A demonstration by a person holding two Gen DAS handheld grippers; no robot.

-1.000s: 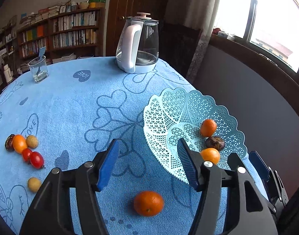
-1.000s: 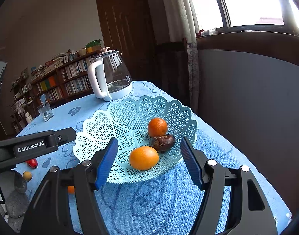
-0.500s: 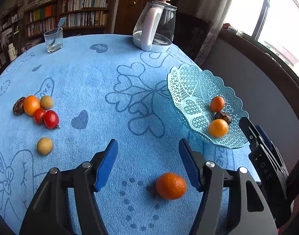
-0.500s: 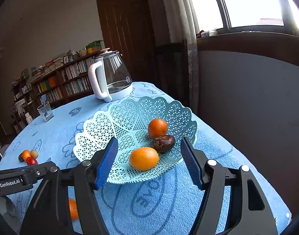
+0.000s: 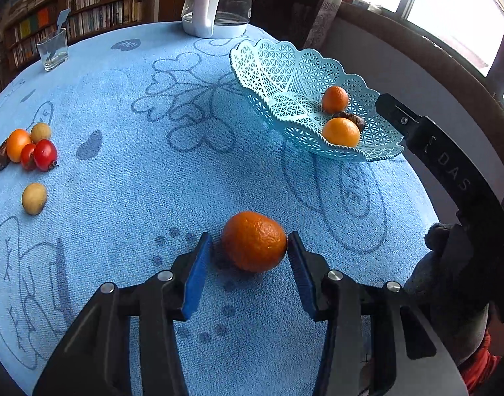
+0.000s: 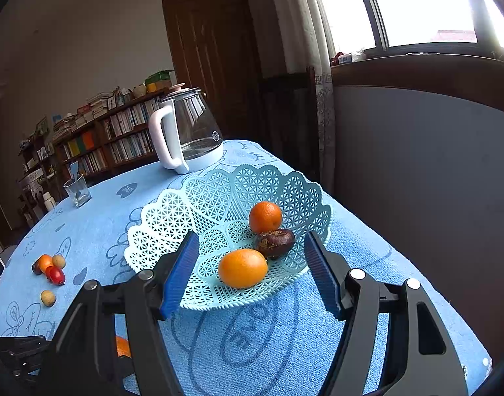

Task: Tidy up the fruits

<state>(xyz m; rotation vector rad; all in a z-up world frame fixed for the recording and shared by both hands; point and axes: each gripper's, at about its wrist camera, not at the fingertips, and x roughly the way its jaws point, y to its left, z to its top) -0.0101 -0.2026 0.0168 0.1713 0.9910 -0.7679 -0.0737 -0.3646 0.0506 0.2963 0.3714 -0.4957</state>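
A loose orange lies on the blue tablecloth between the fingers of my left gripper. Its jaws are closing: the right pad is at the peel, while the left pad still shows a small gap. In the right wrist view a sliver of the same orange shows low on the left. My right gripper hovers open in front of the turquoise lattice basket, gripping nothing. The basket holds two oranges and a dark brown fruit.
Several small fruits cluster on the left of the cloth, with a pale round one apart from them. A glass kettle and a drinking glass stand at the back. The table edge drops off just right of the basket.
My left gripper has come down and forward over the loose orange, and its jaws have narrowed around it. The right gripper and the basket's fruit have stayed put.
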